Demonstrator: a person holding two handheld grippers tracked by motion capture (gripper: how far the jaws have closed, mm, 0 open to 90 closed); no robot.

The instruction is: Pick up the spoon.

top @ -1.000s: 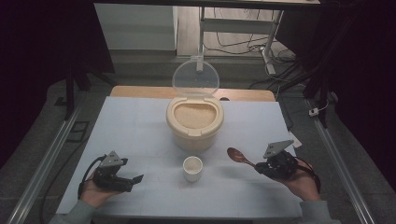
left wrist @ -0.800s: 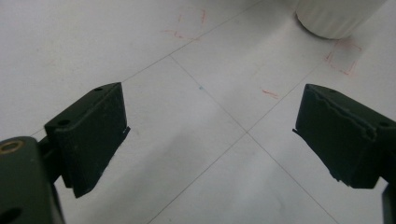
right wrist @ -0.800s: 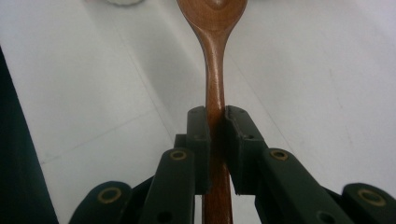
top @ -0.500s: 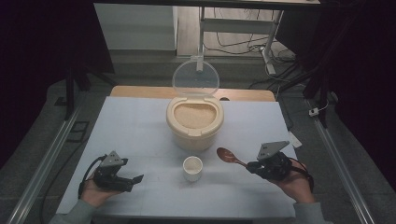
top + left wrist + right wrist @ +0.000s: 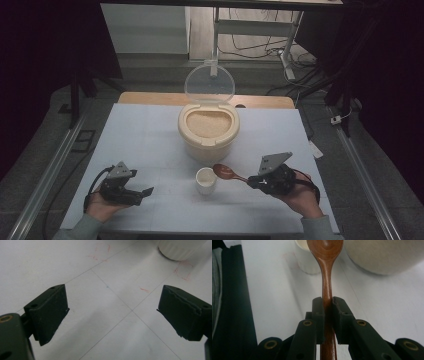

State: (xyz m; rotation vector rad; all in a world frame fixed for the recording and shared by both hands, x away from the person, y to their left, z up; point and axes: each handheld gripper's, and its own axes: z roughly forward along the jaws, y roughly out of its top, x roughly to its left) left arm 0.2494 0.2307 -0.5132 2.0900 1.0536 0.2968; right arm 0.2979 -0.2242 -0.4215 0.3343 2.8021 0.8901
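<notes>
On the pale tabletop [image 5: 150, 135], a brown wooden spoon [image 5: 326, 270] is clenched in the right tool [image 5: 327, 305], its bowl beside the small white cup [image 5: 206, 180]. The left tool [image 5: 112, 312] is rested released. Scooping from the open cream rice container [image 5: 209, 131] ahead is judged next, requiring a forward reach.

Open rice bin [image 5: 208, 131] — white table [image 5: 145, 135]

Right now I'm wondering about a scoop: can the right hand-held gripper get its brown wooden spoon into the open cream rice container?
Probably yes. The right hand-held gripper clamps the brown wooden spoon, the cream rice container has its clear lid up, and nothing blocks the way.
</notes>
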